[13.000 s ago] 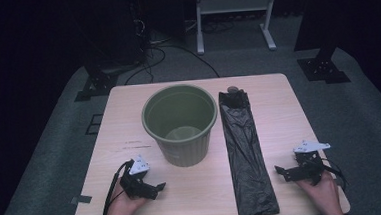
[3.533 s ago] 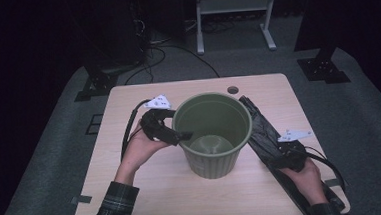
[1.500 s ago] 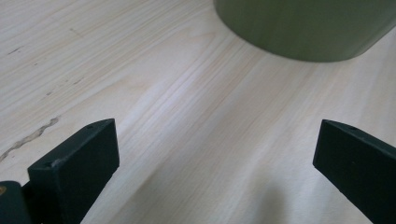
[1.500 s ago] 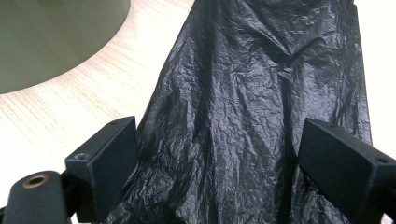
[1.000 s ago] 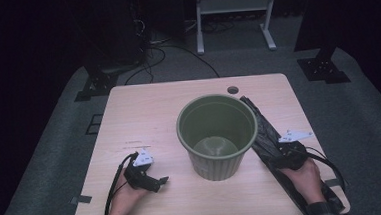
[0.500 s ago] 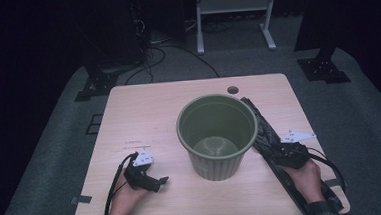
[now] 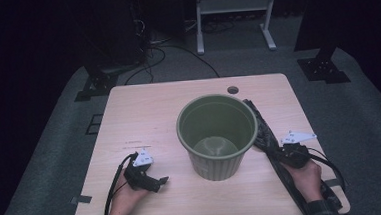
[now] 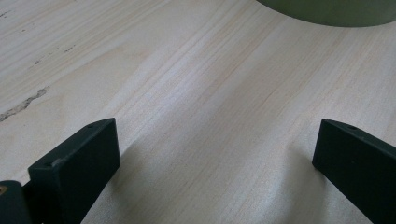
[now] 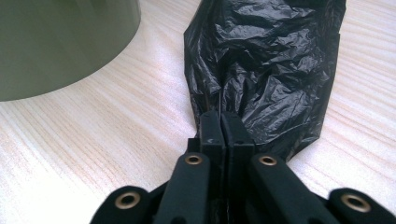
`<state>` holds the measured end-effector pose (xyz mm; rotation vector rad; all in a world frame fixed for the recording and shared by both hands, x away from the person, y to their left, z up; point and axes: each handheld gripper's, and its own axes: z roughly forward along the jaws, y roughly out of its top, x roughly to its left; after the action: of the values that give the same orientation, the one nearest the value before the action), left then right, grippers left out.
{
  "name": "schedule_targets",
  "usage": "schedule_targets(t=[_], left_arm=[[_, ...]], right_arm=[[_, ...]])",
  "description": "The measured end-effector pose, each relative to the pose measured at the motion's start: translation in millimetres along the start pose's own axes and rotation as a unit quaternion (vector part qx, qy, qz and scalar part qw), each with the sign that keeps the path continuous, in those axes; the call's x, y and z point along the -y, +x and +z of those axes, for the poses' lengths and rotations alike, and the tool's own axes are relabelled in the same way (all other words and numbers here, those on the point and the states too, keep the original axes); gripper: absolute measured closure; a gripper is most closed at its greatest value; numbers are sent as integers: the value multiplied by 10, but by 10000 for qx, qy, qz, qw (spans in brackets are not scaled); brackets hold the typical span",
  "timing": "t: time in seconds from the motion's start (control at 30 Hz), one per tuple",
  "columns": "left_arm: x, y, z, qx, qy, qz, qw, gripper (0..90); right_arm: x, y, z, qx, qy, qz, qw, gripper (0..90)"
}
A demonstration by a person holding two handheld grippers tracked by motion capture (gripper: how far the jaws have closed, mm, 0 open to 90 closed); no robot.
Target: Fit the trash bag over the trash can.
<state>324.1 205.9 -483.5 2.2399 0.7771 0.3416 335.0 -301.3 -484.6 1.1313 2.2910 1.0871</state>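
1. Landmark: round olive-green plastic bin [image 7: 217, 136], upright and open-topped, on the pale wooden table [image 7: 143, 110], a bit right of centre.
2. Long crumpled black plastic bag [image 7: 262, 130] lies flat on the tabletop along the bin's right side; its far end is tucked behind the bin rim.
3. Right gripper [image 7: 287, 150], just right of the bin's base: jaws have just snapped closed, now pinching a fold of the bag [image 9: 261, 70]. In the right gripper view the jaws are pressed together w/ film bunched at the tips, bin wall [image 9: 60, 42] at upper left.
4. Left gripper [image 7: 158, 181], low on the table to the left of the bin, near the front edge: jaws wide apart, nothing btwn them.
5. Left gripper view: bare wood [image 8: 201, 107] btwn the jaws, bin's base [image 8: 327, 11] at the top edge, clear of the tips.
6. Small round hole [image 7: 233, 90] in the tabletop just behind the bin.
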Motion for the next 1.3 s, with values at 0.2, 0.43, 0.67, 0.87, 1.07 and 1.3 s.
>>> schedule_targets(t=[0.2,0.43,0.67,0.87,1.07,1.3], left_arm=[[0,0,0,1,0,-1,10000,0],[0,1,0,1,0,-1,10000,0],[0,1,0,1,0,-2,10000,0],[0,0,0,2,-1,-4,10000,0],[0,1,0,2,0,-2,10000,0],[0,1,0,4,-1,-1,10000,0]], right_arm=[[-4,-19,-26,-35,-120,17,9999,897],[-67,-46,-167,-319,-663,91,9972,898],[-164,-110,-317,-686,-1322,128,9888,898],[-252,-133,-405,-916,-1648,74,9820,899],[-338,-147,-464,-992,-1777,87,9790,899],[-526,-151,-600,-1001,-1889,-80,9769,899]])
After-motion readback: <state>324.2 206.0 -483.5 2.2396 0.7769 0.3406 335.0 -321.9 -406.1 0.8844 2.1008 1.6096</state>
